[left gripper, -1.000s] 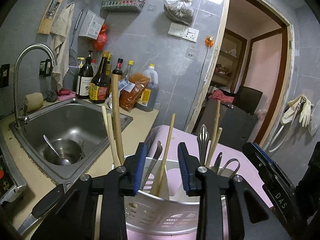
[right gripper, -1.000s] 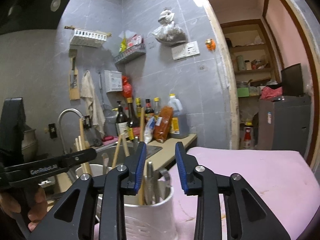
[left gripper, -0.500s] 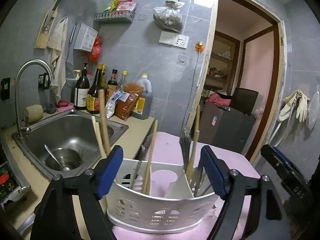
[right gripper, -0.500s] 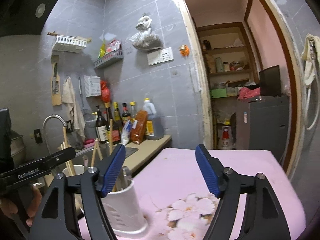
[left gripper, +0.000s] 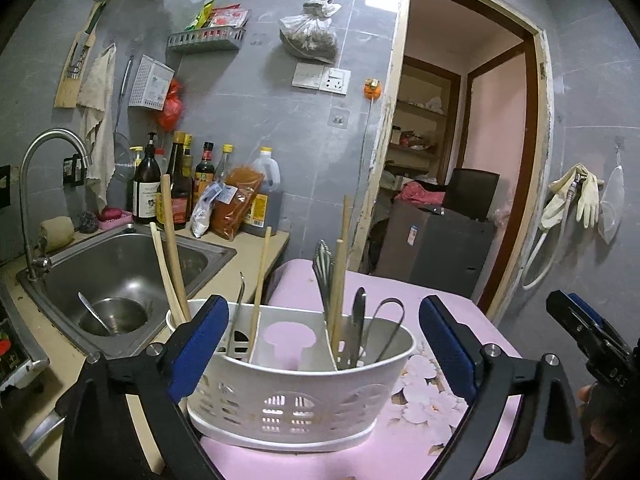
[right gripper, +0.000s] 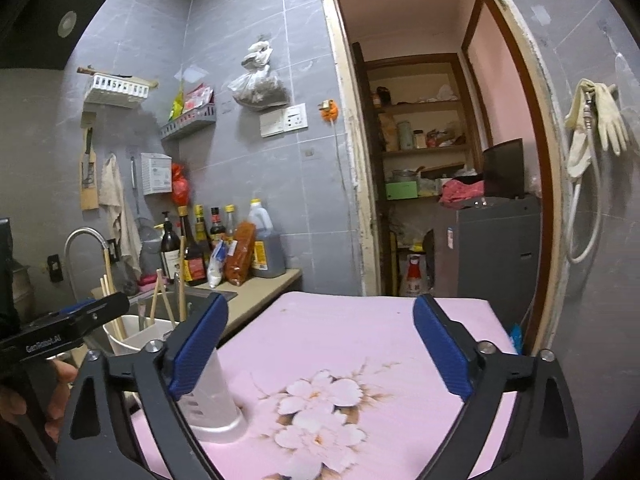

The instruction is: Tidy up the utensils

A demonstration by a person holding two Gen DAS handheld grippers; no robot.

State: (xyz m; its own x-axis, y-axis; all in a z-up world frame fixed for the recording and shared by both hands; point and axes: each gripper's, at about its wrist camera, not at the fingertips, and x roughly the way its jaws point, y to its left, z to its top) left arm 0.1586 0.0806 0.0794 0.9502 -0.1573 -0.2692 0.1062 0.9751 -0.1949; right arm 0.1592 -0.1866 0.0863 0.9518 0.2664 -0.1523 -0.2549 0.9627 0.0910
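White caddy (left gripper: pixel 296 396) sits on the pink mat (left gripper: pixel 400 452), beside the sink (left gripper: pixel 120 264). My left claw (left gripper: pixel 320 344) is spread wide and empty, one pad at each end of the caddy, not touching. Right claw (right gripper: pixel 320 344), also wide and empty, has the caddy at its left pad. Risk: chopsticks (left gripper: pixel 340 280) and spoon (left gripper: pixel 325 268) stand tall, so a side knock could tip the caddy.

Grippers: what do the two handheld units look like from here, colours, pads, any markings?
Both match: black angular plastic finger arms with silver screws at the joints, tipped with ribbed blue pads. The left gripper, seen from the right wrist view, carries white "GenRobot.AI" lettering on its body. The right gripper, seen from the left wrist view, shows partial white letters "DAS". No cables or sleeves visible.
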